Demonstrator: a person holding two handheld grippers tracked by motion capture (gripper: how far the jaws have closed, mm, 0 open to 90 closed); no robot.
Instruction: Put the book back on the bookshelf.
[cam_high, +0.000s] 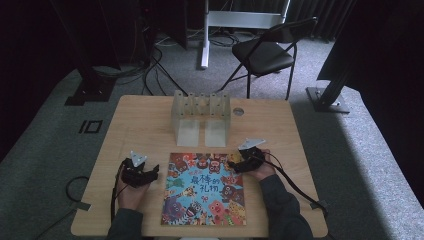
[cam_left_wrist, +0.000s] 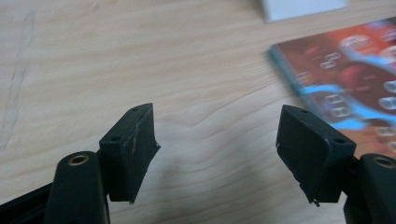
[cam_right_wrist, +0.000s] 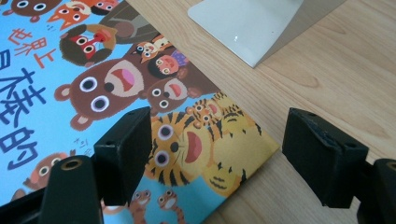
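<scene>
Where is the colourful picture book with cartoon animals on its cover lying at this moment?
In the high view, the colourful picture book lies flat on the light wooden table, at its near edge, between both grippers and just in front of the pale translucent rack.

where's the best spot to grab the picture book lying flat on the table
Probably the picture book at its far right corner, coming in from the right. It lies flat, so only an edge offers purchase, and the open right gripper already straddles that corner.

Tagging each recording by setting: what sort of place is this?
Probably a lab or recording studio: a wooden table on grey carpet, dark curtains, loose floor cables, a folding chair and equipment stands.
</scene>
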